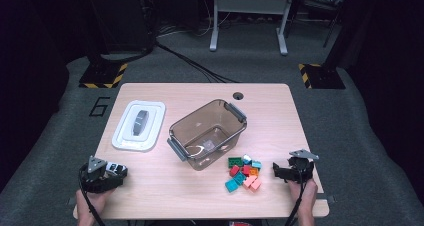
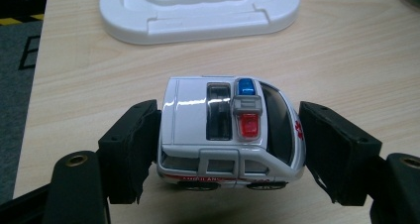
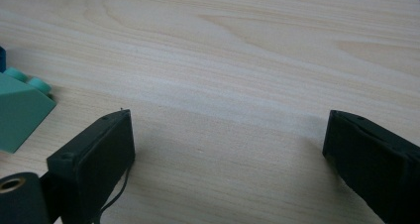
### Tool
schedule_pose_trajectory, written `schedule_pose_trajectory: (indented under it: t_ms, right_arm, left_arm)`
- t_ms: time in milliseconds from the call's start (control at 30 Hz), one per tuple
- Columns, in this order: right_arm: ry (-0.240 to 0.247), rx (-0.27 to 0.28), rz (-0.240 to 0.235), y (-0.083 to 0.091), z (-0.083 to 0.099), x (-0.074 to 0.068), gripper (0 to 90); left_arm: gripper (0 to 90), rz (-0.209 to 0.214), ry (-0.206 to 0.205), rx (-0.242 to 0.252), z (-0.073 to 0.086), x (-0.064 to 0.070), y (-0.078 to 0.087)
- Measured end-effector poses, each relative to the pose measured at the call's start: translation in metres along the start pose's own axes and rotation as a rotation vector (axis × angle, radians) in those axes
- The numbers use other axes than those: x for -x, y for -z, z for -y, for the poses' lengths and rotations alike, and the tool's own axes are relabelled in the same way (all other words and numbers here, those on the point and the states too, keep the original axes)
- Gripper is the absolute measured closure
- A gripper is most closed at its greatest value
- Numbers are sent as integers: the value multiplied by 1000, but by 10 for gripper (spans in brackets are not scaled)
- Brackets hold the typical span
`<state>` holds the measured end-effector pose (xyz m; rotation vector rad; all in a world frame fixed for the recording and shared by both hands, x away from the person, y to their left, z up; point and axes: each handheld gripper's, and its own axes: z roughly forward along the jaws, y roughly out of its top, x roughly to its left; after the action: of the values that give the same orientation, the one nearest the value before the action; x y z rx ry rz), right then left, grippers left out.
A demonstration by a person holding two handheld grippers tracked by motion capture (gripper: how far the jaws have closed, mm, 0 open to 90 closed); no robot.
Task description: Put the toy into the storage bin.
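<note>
White and small, the toy ambulance sits between the jaws of my left gripper at the near left corner of the table; one pad touches its rear, while the other stands just off the windscreen end, so I read the jaws as open around it, not clamped. From the high view the ambulance is mostly hidden behind that gripper, and its side lettering is cut off by the wheels' shadow. My right gripper rests spread wide over bare wood with nothing between the jaws (one teal brick pokes in at the edge, half cropped). I count one clear bin, one white lid and roughly ten bricks just beside the bin, overlapping too tightly for a sure count.
</note>
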<state>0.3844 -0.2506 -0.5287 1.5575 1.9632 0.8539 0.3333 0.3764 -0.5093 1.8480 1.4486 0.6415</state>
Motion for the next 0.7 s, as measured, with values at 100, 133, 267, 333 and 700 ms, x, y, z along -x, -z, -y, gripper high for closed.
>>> schedule_pose_trajectory:
  t_ms: [100, 133, 267, 333, 700]
  right_arm:
    - [0, 0, 0, 0, 0, 0, 51]
    - [0, 0, 0, 0, 0, 0, 51]
    - [0, 0, 0, 0, 0, 0, 51]
    - [0, 0, 0, 0, 0, 0, 51]
    - [0, 0, 0, 0, 0, 0, 51]
  left_arm:
    - [259, 16, -4, 4, -5, 3, 1]
    - [259, 18, -12, 3, -6, 4, 1]
    - [259, 43, -26, -5, -12, 9, 2]
    - [259, 52, -30, -1, -15, 11, 1]
    - [258, 91, -64, -1, -34, 22, 1]
